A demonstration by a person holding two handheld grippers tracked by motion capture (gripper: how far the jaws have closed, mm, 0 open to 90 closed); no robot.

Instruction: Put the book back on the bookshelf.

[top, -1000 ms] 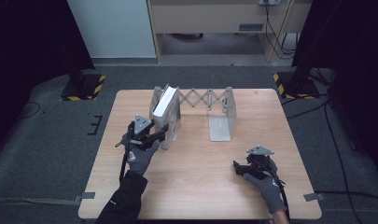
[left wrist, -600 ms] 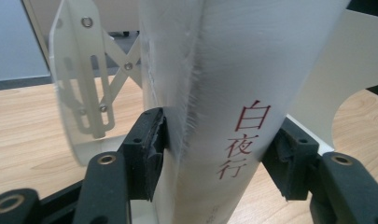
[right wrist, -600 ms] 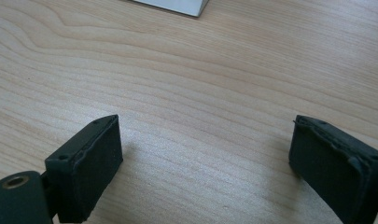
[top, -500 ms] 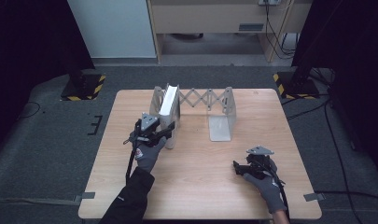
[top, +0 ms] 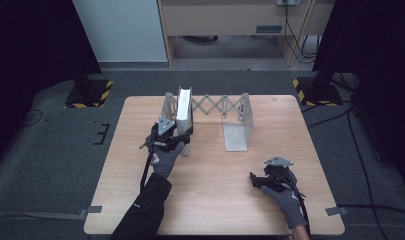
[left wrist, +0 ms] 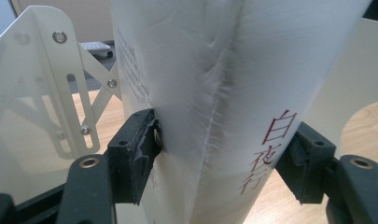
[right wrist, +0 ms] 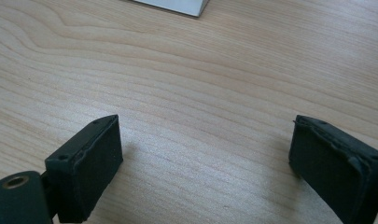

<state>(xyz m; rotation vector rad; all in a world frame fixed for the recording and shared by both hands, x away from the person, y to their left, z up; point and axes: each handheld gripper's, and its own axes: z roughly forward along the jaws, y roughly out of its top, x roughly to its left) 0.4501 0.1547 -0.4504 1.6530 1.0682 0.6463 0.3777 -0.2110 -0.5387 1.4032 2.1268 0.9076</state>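
A: What carries everything?

B: A pale wooden surface (top: pixel 210 200) with plain grain, standing on grey carpet (top: pixel 55 165).

A: And behind it?

B: A light panel (top: pixel 121 30) stands against the far wall, and beside it is a low beige cabinet (top: pixel 225 20) with a small vent. Cables (top: pixel 297 30) hang down at its right end.

A: Anything on the floor?

B: Two dark stands with yellow-and-black striped bases: one (top: pixel 87 92) off the far left corner, the other (top: pixel 317 90) off the far right. A cable (top: pixel 360 150) trails across the carpet on the right. Strips of grey tape (top: pixel 92 210) sit near the front corners.
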